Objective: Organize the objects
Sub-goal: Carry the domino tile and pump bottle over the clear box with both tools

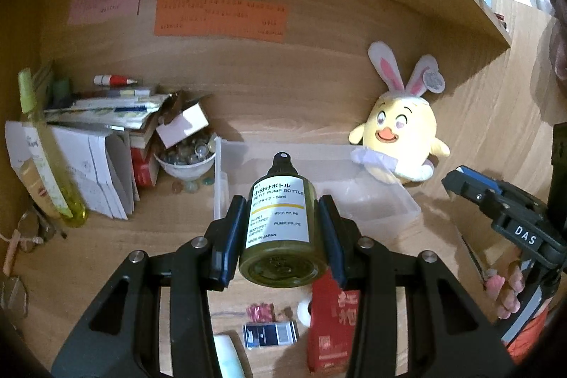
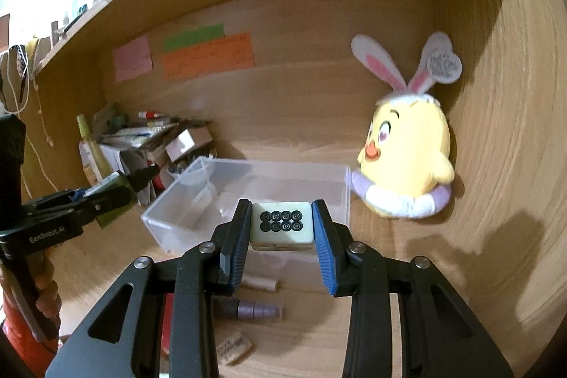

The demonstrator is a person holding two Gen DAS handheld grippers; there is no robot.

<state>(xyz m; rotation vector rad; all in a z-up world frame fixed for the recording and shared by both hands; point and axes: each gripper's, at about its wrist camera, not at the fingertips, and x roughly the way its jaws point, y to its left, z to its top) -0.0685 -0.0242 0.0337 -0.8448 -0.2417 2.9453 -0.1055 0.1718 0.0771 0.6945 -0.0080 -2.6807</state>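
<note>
My left gripper point(image 1: 281, 216) is shut on a dark green pump bottle point(image 1: 280, 225) with a white label, held above the desk just in front of a clear plastic box point(image 1: 375, 197). My right gripper point(image 2: 281, 224) is shut on a pale mahjong tile point(image 2: 281, 225) with black circles, held over the near edge of the same clear box point(image 2: 198, 197). In the right wrist view the left gripper point(image 2: 141, 178) with the bottle point(image 2: 117, 197) is at the left of the box. The right gripper body point(image 1: 496, 201) shows at the right in the left wrist view.
A yellow plush chick with rabbit ears point(image 1: 400, 137) leans at the box's right. Stacked books point(image 1: 106, 130), a bowl of marbles point(image 1: 187, 158) and a yellow-green bottle point(image 1: 46, 158) crowd the left. A red packet point(image 1: 329, 325), a purple cylinder point(image 2: 255, 310) and small items lie near the front.
</note>
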